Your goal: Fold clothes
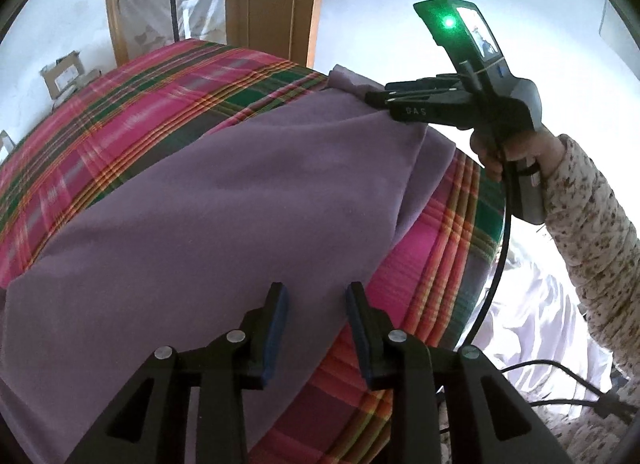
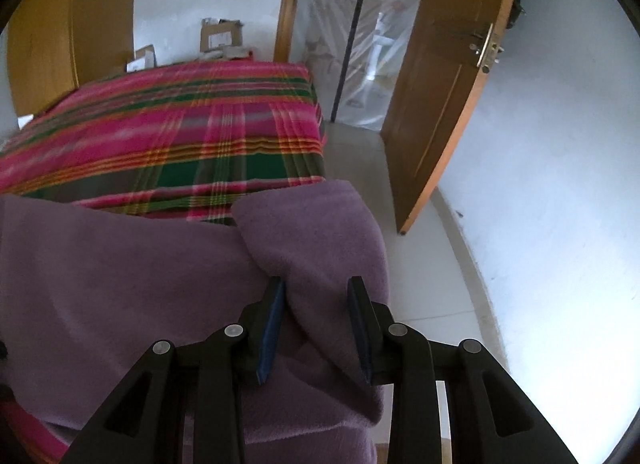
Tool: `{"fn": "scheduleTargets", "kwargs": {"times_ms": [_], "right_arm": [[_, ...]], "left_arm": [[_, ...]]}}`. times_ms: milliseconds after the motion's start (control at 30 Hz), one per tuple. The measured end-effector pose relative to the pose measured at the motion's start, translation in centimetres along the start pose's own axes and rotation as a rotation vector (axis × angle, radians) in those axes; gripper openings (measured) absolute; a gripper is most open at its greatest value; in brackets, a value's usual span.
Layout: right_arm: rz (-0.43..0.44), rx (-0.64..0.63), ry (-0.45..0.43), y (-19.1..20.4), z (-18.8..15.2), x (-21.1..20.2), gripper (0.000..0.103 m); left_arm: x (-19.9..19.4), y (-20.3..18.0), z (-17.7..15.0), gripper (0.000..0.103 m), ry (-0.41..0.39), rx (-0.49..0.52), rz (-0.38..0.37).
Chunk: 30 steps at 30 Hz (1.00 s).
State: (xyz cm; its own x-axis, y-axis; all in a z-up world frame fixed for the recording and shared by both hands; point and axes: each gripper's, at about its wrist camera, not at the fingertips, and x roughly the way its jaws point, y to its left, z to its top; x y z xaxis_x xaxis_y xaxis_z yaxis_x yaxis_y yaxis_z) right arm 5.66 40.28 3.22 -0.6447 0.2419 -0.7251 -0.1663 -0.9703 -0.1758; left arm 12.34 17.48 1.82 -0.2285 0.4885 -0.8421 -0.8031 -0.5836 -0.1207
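Two black two-finger grippers with blue pads are seen over a soft purple fleece garment [image 1: 240, 204] that is spread on a bed covered by a pink, green and orange plaid sheet [image 1: 132, 104]. The garment is laid along the near edge of the bed, and its far right corner is draped over the bed's right corner. The left gripper [image 1: 316, 328] is held above the garment's near edge; its jaws are spread, and nothing is pinched between them. The right gripper [image 2: 316, 324] is pointed at the garment's draped corner; its jaws are spread, a fold of purple fleece is seen between them, and neither pad is seen pressed on it. A hand [image 1: 508, 148] in a speckled cream sleeve [image 1: 592, 232] is wrapped around the right gripper's handle. A wooden door [image 2: 444, 76] is seen ajar beyond the bed.
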Motion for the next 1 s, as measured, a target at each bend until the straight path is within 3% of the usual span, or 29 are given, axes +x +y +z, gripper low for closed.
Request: {"fn": "scheduleTargets", "kwargs": {"times_ms": [67, 100, 133, 233, 500, 833, 1000], "right_arm": [[-0.012, -0.003, 0.003, 0.1, 0.1, 0.0, 0.033], [-0.019, 0.005, 0.001, 0.0, 0.1, 0.0, 0.026], [-0.013, 0.021, -0.006, -0.2, 0.2, -0.1, 0.013], [0.000, 0.084, -0.008, -1.2, 0.2, -0.1, 0.006], [0.117, 0.380, -0.102, -6.6, -0.8, -2.7, 0.005], [0.184, 0.697, -0.167, -11.9, -5.1, -3.9, 0.005], [0.189, 0.747, -0.186, -13.0, -5.6, -4.2, 0.004]], "left_arm": [[0.1, -0.1, 0.1, 0.032, 0.000, -0.004, 0.005], [0.2, -0.2, 0.1, 0.032, -0.001, -0.002, 0.008], [0.2, -0.3, 0.1, 0.032, -0.002, 0.000, 0.012], [0.2, -0.5, 0.0, 0.032, -0.006, 0.008, 0.023], [-0.3, -0.4, -0.3, 0.005, -0.018, 0.010, -0.007], [-1.8, -0.2, -0.4, 0.002, -0.059, -0.002, -0.048], [-3.4, 0.0, -0.3, 0.002, -0.107, -0.007, -0.051]]}}
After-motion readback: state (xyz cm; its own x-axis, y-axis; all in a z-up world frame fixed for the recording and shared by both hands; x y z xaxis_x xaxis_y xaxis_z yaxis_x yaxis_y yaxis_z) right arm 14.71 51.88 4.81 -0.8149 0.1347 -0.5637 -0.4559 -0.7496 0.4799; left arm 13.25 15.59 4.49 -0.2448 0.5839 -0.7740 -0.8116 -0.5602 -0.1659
